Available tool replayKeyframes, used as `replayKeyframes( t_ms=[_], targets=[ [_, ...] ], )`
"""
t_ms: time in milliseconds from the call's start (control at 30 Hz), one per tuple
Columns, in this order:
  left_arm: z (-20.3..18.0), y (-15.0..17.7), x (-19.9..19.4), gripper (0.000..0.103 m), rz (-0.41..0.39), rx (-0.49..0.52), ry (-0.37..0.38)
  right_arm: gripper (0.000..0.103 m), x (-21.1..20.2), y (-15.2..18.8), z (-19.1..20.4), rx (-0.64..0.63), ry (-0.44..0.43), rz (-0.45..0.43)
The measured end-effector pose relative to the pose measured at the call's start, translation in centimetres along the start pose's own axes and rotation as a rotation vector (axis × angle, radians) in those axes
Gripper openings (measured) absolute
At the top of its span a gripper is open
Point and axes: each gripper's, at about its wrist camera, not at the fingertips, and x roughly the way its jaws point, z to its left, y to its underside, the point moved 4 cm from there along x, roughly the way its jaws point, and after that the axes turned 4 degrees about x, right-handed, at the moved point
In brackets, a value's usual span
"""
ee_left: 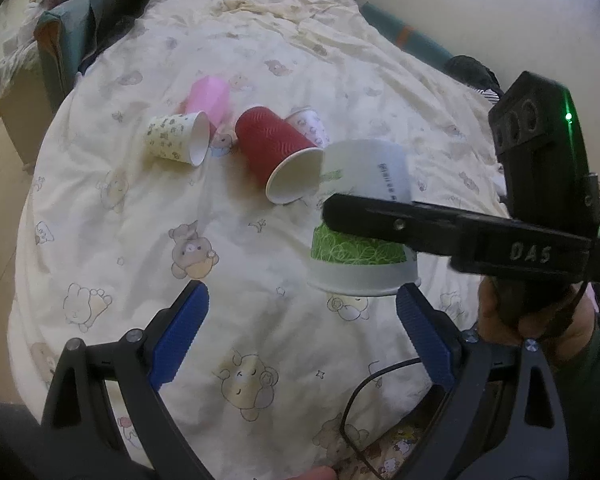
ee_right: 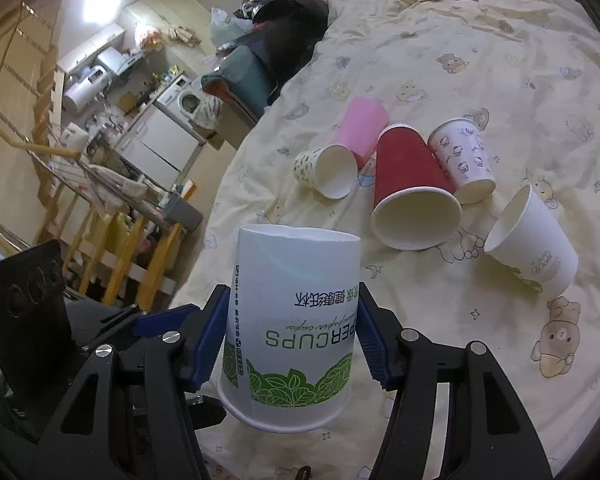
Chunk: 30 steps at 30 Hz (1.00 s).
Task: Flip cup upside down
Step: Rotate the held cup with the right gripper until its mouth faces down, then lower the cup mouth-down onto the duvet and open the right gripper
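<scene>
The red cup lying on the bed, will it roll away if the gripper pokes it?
Probably a little. The red cup lies on its side, so it could roll, likely curving because it tapers. The soft blanket and the neighbouring patterned cup should stop it quickly.

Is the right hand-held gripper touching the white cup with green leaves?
Touching. The right wrist view shows both blue pads of the right hand-held gripper pressed against the white cup.

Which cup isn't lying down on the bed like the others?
The white cup with green leaves, held in the right gripper, mouth down. The red cup, pink cup and other cups lie on their sides.
</scene>
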Motion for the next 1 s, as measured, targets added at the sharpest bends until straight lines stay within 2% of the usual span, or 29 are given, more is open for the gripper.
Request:
replayKeyframes(
  t_ms=[267, 500, 600, 633, 833, 933, 967, 1000],
  targets=[
    [1.2, 0.3, 0.7, 0.093, 0.024, -0.028, -0.046, 0.062, -0.9, 0.6, 1.3, -0.103, 0.039, 0.005],
    [1.6, 0.5, 0.8, 0.093, 0.029, -0.023, -0.078, 0.062, -1.6, 0.7, 1.4, -0.122, 0.059, -0.002],
    [2.2, 0.5, 0.4, 0.093, 0.035, -0.014, -0.134, 0.062, -1.7, 0.4, 1.1, -0.121, 0.096, 0.001],
    [2.8, 0.5, 0.3, 0.093, 0.041, -0.015, -0.183, 0.062, -1.6, 0.2, 1.0, -0.125, 0.118, 0.005],
    [6.9, 0.4, -0.8, 0.093, 0.026, -0.116, -0.287, 0.062, 0.7, -0.6, 0.4, -0.220, 0.322, 0.108],
    [7.8, 0.4, -0.8, 0.094, 0.037, -0.129, -0.316, 0.062, 2.7, -0.8, 0.4, -0.270, 0.348, 0.155],
    [8.1, 0.4, -0.9, 0.096, 0.040, -0.138, -0.326, 0.062, 3.1, -0.9, 0.9, -0.297, 0.319, 0.136],
    [8.5, 0.5, -1.0, 0.103, 0.041, -0.147, -0.338, 0.062, 3.4, -0.8, 1.0, -0.310, 0.304, 0.130]
  ],
)
